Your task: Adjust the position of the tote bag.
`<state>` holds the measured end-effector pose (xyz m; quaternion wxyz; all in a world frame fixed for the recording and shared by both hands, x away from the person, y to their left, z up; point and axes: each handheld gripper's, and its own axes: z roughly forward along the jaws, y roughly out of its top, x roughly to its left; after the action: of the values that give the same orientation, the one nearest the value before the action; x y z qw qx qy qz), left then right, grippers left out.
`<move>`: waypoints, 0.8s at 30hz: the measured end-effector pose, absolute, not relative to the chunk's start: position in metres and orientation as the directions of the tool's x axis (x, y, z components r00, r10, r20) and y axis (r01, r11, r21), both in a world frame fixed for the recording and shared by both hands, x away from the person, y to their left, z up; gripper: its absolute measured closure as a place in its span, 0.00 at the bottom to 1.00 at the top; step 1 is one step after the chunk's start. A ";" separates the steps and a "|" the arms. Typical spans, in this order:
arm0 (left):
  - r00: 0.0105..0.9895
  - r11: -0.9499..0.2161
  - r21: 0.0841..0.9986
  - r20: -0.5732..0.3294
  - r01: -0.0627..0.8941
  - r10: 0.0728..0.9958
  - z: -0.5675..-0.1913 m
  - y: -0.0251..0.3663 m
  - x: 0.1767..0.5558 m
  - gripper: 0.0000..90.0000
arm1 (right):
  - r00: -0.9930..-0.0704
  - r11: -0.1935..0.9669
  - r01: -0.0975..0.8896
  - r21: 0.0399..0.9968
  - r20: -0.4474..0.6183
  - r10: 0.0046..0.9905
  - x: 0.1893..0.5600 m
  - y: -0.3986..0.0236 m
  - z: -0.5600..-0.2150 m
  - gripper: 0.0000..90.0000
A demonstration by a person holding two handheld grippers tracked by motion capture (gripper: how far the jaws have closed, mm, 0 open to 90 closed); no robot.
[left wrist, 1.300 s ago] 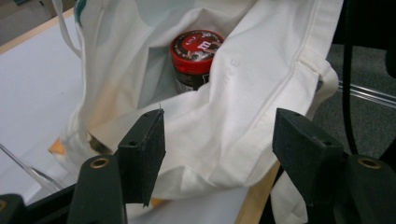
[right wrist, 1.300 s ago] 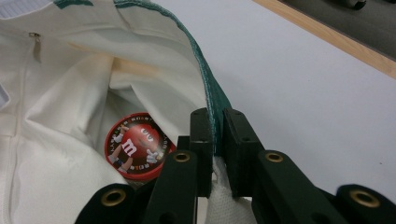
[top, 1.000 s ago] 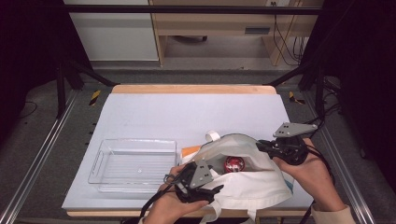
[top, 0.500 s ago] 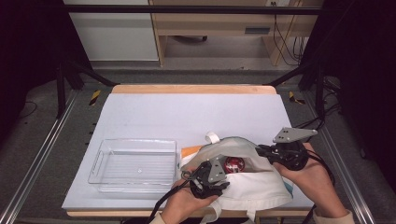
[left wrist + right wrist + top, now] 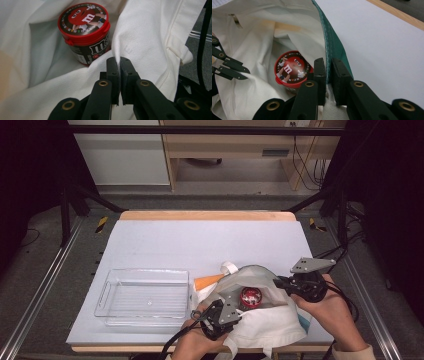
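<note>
At the near right of the worktop (image 5: 150,240) lies a white bag (image 5: 270,330) with its mouth held open between two tools. Left tool (image 5: 119,72): jaws have just been closing and now sit clamped together on the near edge of the bag's cloth; the fabric fold runs straight into the gap between the pads. Right tool (image 5: 327,75): jaws clamped on the far-right rim of the bag, at the green lining (image 5: 334,45). Judgement: the two grips on opposite rims serve to spread the mouth and keep it open, so the contents can be reached or tipped out.

Inside the bag, between the two tools, sits a red-lidded candy tub (image 5: 251,296), lid up and slightly tilted, resting against the cloth wall. An orange item (image 5: 207,282) pokes out at the bag's left side; what it is I cannot tell.

A clear tray (image 5: 145,292) sits to the left of the bag, just beside it, bare inside. Judgement: likely the destination for the bag's contents, hence its place close by.
</note>
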<state>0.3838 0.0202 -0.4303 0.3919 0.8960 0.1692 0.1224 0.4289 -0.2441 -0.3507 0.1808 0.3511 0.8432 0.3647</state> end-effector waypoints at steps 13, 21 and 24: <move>0.919 -0.648 0.735 0.087 0.201 0.385 -0.443 0.023 0.374 0.98 | -0.675 0.498 0.471 0.728 -0.066 0.735 0.436 -0.244 -0.362 0.92; 0.919 -0.646 0.736 0.086 0.202 0.385 -0.445 0.024 0.373 0.98 | -0.671 0.486 0.469 0.738 -0.060 0.739 0.447 -0.241 -0.366 0.83; 0.919 -0.646 0.736 0.087 0.201 0.385 -0.444 0.024 0.373 0.98 | -0.668 0.483 0.467 0.741 -0.062 0.742 0.449 -0.239 -0.366 0.75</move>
<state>0.3728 0.0242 -0.4444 0.3879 0.8994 0.1630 0.1186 0.4492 -0.2391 -0.3663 0.1911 0.3600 0.8395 0.3592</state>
